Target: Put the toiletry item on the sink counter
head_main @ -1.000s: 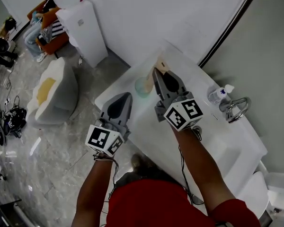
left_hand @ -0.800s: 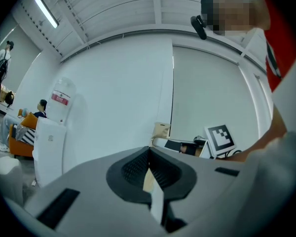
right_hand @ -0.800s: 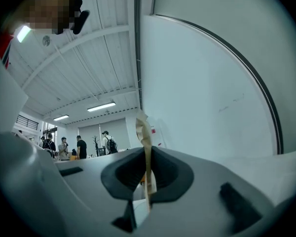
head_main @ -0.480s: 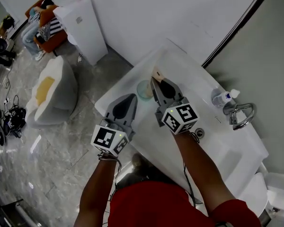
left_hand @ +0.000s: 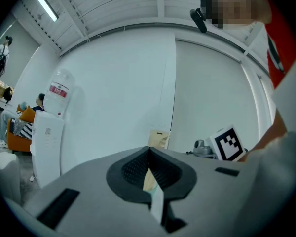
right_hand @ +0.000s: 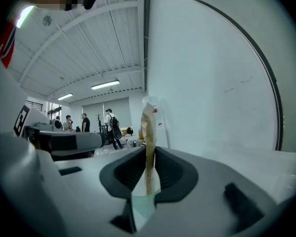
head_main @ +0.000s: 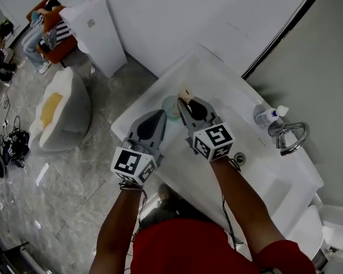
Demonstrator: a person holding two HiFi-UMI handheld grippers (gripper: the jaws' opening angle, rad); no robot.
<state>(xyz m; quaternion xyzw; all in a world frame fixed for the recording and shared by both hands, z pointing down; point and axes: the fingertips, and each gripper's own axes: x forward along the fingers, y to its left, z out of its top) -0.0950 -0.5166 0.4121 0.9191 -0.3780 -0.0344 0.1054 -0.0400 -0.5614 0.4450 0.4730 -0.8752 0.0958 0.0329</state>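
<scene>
Item: tan packet [right_hand: 148,132]. Your right gripper [head_main: 184,102] has jaws pinching it near tabletop [head_main: 217,81] end away from tap [head_main: 288,137], beside green cup [head_main: 170,106]. Status: not yet set down, release outstanding. Your left gripper [head_main: 158,115]: jaws pressed together, empty.

Flat tan sachet [right_hand: 148,130] held upright over white sink counter [head_main: 220,76].

Bare counter [head_main: 224,91] between green cup [head_main: 170,107] and bottle [head_main: 266,117]

Bright, even light fell from ceiling strip lights [right_hand: 106,85] — soft shadows, both gripper views bowed and darkened at blurred edges.
</scene>
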